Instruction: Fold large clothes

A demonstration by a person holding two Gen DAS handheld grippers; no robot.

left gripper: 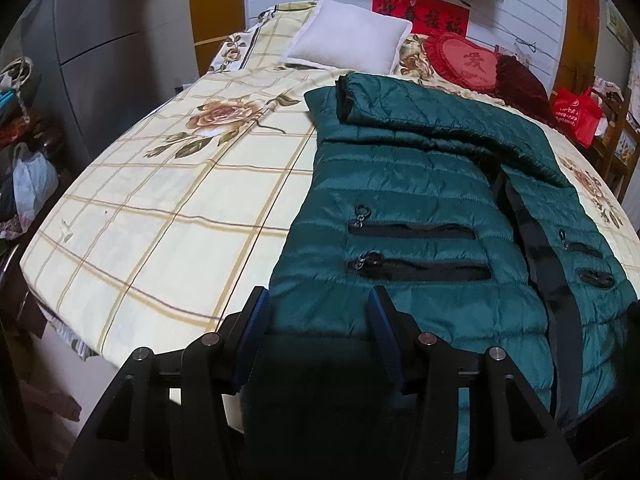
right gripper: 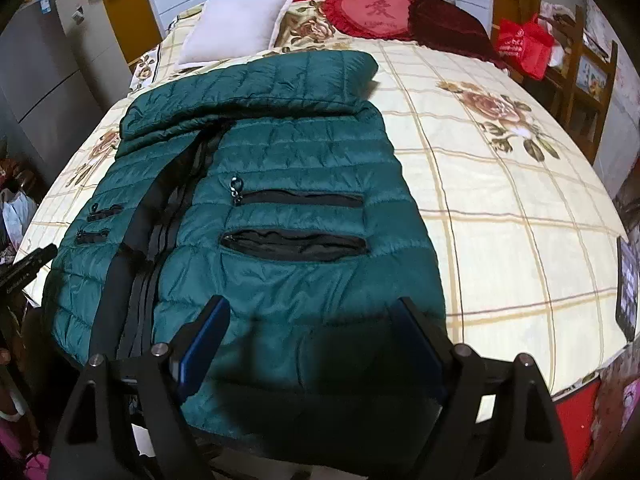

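Observation:
A dark teal quilted jacket [left gripper: 420,184] lies front up on the bed, its black centre zip and zipped pockets [left gripper: 412,230] showing. A sleeve [right gripper: 256,80] is folded across its top. The hem hangs a little over the near bed edge. My left gripper [left gripper: 319,300] hovers open over the jacket's left hem corner, with fabric seen between its blue-padded fingers [left gripper: 256,320]. My right gripper [right gripper: 311,308] stands wide open above the jacket [right gripper: 288,148] at its right hem, and its fingers [right gripper: 208,332] are not pressing on the cloth.
The bed's cream checked rose-print cover [left gripper: 160,216] stretches bare to the left and right [right gripper: 500,220] of the jacket. At the head lie a white pillow [left gripper: 348,40], a red heart cushion [left gripper: 464,60] and a dark red cushion [right gripper: 452,24]. A dark tablet [right gripper: 626,288] rests at the right bed edge.

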